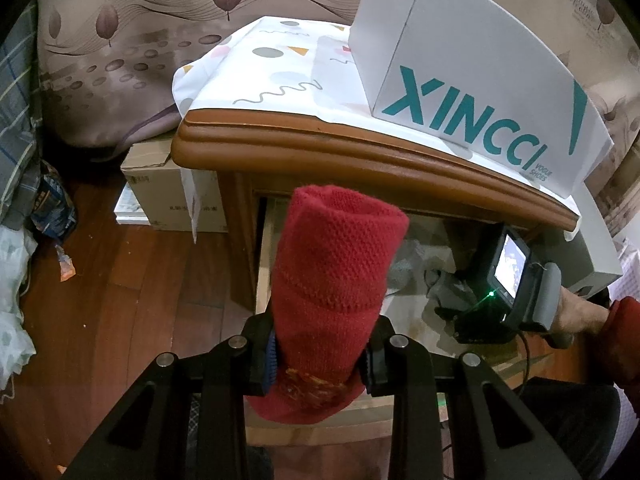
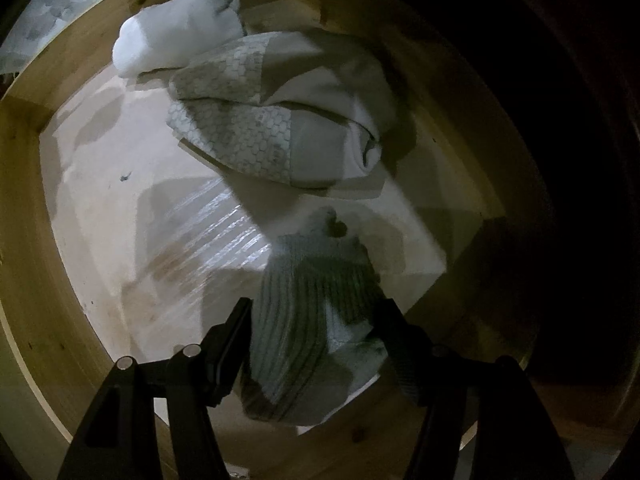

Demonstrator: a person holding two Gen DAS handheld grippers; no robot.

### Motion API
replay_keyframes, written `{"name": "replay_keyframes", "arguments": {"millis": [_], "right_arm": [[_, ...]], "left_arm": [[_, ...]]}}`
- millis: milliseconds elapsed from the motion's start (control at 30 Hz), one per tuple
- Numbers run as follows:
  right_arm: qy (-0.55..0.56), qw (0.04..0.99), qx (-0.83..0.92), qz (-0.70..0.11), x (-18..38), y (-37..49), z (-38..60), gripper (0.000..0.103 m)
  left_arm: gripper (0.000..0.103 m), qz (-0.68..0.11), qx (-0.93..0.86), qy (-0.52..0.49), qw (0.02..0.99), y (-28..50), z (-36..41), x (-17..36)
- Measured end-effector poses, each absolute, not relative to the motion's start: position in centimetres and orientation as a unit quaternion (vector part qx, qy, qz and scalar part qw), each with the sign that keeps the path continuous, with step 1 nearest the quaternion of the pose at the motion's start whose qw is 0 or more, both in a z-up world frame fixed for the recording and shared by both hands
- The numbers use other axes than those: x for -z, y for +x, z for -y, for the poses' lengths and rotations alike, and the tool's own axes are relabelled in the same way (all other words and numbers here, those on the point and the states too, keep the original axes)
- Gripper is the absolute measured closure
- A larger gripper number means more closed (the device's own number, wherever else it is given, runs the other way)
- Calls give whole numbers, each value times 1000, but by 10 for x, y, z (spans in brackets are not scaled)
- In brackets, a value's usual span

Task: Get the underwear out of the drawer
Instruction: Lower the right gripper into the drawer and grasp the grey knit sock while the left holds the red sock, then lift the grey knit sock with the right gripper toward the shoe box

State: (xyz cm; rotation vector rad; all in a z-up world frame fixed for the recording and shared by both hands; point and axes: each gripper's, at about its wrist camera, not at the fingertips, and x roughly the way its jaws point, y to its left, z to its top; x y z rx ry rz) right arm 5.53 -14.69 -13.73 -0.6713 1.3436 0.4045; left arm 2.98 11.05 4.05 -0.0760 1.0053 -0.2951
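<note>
Landmark: the open drawer (image 2: 24,208) of the wooden nightstand (image 1: 320,140).

Left side. The left claw (image 1: 320,364) is closed to a narrow gap on a rolled red knitted garment (image 1: 336,264), pads pressing its lower part. The roll stands up and away from the claw, above and in front of the drawer, outside it. This hand is occupied and is not placed for a further pick.

Right side. The right claw (image 2: 316,344) points steeply down into the drawer. Its jaws stand moderately apart, one on each side of a grey ribbed rolled garment (image 2: 312,312) that lies on the drawer floor near the front wall. The fingers flank the roll; I cannot tell whether the pads press on it, and they appear to be just clear of it. The roll's long axis runs away from the claw toward the middle of the drawer, roughly in line with the fingers, so the jaws would close across its short width.

Further into the drawer, beyond the grey roll and apart from it, lies a folded grey-and-white patterned garment (image 2: 280,120), long axis crosswise. Behind that, touching it, toward the far left corner, sits a white rolled garment (image 2: 180,28).

Judgement: the right hand is the nearer one; the grey roll lies directly between its fingers, and closing on it is the step in hand.
</note>
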Motion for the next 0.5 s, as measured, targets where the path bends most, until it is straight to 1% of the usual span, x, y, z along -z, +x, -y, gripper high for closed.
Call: {"name": "replay_keyframes", "arguments": {"millis": [133,200,267,333,500], "right_arm": [[-298,715,-179,-606,133,55,154,57],[-300,713,-175,-609,135,52,153,63],[-304,712,-169,-610,135,52,149,71],[-305,710,-167,-612,136,47,144,74],[-300,718,-164,-606,112,34,140,75]], "left_arm": [[75,-478,145,-38,865,31,-109,-40],[75,-480,146,-39,864,31,-107,-38],[75,-483,146,-38,863,32,-106,-36],[75,-484,143,-36,862,33,-106,-34],[75,-488,138,-36,861,34,-105,-31]]}}
